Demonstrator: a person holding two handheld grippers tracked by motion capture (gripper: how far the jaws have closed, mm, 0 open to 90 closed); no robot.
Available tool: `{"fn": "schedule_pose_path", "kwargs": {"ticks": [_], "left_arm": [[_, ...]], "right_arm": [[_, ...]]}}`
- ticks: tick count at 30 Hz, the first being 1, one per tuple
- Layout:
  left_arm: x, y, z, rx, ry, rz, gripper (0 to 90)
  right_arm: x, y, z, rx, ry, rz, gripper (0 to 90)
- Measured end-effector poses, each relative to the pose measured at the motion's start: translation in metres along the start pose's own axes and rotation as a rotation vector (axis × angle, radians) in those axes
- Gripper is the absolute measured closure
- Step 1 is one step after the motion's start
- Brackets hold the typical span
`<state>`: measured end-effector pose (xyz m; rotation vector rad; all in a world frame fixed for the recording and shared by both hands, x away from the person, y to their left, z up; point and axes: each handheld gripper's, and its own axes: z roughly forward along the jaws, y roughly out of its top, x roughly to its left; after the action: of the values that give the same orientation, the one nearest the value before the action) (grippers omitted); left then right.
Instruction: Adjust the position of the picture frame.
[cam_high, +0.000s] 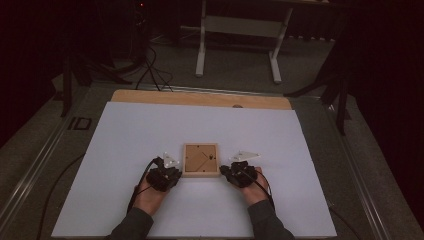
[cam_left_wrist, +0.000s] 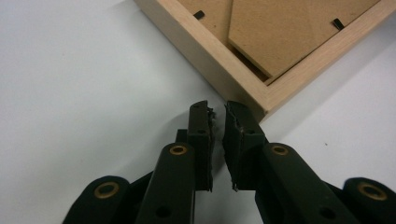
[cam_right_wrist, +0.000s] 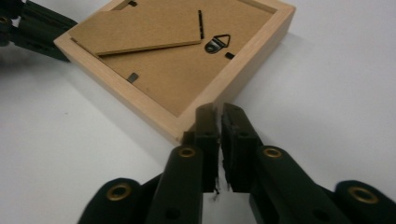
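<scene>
A small wooden picture frame (cam_high: 200, 160) lies back side up on the white sheet, showing its brown backing board, a folded stand flap (cam_right_wrist: 140, 30) and a metal hanger (cam_right_wrist: 218, 43). My left gripper (cam_high: 177, 174) sits at the frame's near left corner. In the left gripper view the frame (cam_left_wrist: 280, 37) has its corner just ahead of the gripper (cam_left_wrist: 218, 112), whose jaws stand a narrow gap apart with nothing between them. My right gripper (cam_high: 222, 173) sits at the near right corner. In the right gripper view the frame (cam_right_wrist: 177, 79) lies ahead of the gripper (cam_right_wrist: 218, 112), whose pads are almost together and empty.
The white sheet (cam_high: 125, 150) covers most of a wooden tabletop (cam_high: 200, 98). A white table stand (cam_high: 240, 30) and cables (cam_high: 150, 70) lie on the floor beyond the far edge. Dark tripod legs (cam_high: 340, 95) flank the table.
</scene>
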<state>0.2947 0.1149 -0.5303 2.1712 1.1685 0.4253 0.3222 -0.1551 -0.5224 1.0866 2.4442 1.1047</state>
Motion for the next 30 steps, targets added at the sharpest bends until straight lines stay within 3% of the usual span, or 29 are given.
{"fn": "schedule_pose_path", "kwargs": {"ticks": [6, 12, 18, 25, 30], "left_arm": [[0.006, 0.0, -0.002, -0.022, -0.001, -0.029, 70.9], [0.01, 0.002, -0.009, -0.069, -0.015, -0.046, 62.1], [0.009, 0.006, -0.017, -0.117, -0.029, -0.044, 59.7], [0.001, 0.016, -0.025, -0.183, -0.075, -0.017, 59.0], [-0.001, 0.026, -0.026, -0.198, -0.091, -0.004, 58.9]], "right_arm": [[-0.001, 0.0, -0.004, -0.008, -0.03, -0.021, 74.6], [-0.002, 0.001, -0.009, -0.039, -0.04, -0.027, 73.5], [0.001, 0.001, -0.013, -0.075, -0.035, -0.046, 73.8], [0.013, 0.003, -0.009, -0.083, -0.026, -0.091, 88.5], [0.02, 0.003, -0.007, -0.066, -0.018, -0.118, 89.7]]}}
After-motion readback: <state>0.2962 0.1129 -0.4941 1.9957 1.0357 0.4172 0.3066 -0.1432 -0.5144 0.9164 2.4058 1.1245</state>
